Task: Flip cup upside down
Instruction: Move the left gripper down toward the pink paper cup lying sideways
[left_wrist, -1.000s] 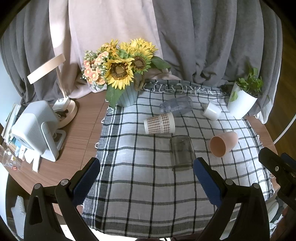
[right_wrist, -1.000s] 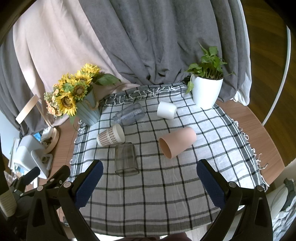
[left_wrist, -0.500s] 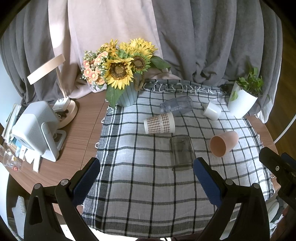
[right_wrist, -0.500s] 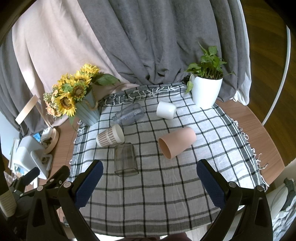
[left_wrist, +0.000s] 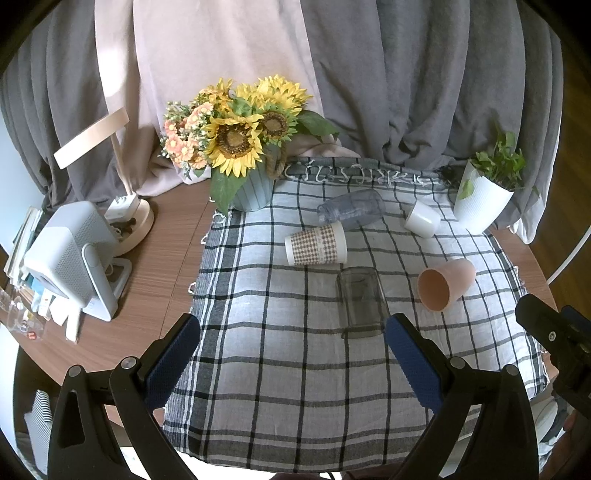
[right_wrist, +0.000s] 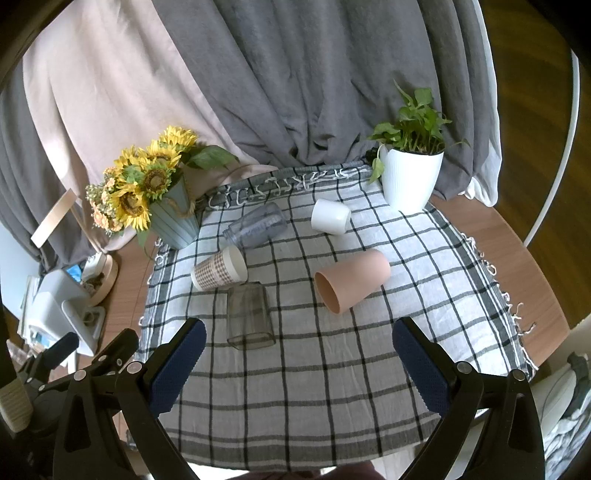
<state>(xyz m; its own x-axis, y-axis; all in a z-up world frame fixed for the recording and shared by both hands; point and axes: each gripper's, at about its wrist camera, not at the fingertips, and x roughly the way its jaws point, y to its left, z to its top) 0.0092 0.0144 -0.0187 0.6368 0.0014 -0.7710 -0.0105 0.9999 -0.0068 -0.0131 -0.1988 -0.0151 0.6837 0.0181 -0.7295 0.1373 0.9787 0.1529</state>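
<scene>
Left tongs (left_wrist: 291, 352) and right tongs (right_wrist: 297, 354), both spread wide with nothing between their blue pads, hang above the near part of a checked cloth (right_wrist: 332, 387) that covers most of a round wooden surface (left_wrist: 162, 266). Neither touches anything.

Five cups lie on their sides on the cloth. Nearest the tongs is a smoky clear glass (right_wrist: 250, 316), its mouth toward the viewer. Just beyond it lies a paper cup (right_wrist: 218, 268) with a brown check pattern, close to the glass; whether the two touch cannot be told. To the right, apart from the glass, a pink cup (right_wrist: 351, 281) lies with its mouth toward the near left. Farther back are a clear bottle-shaped tumbler (right_wrist: 256, 226), beside the paper cup, and a small white cup (right_wrist: 330, 216).

At the back edge of the cloth stand a blue-grey pot of sunflowers (left_wrist: 240, 140) on the left and a white pot with a green plant (right_wrist: 410, 177) on the right, before grey and pale pink curtains (right_wrist: 295, 74). Off the cloth to the left are a white appliance (left_wrist: 70, 258) and a desk lamp (left_wrist: 118, 206).

Progress: judged from this arrangement, the task has not begun. No cup stands mouth-down, none is gripped, and which cup is meant is not evident. Approach, grasp, turn and set-down all remain.

Writing: faint markings show on the tumbler's wall but cannot be read; no brand or label is legible elsewhere.
</scene>
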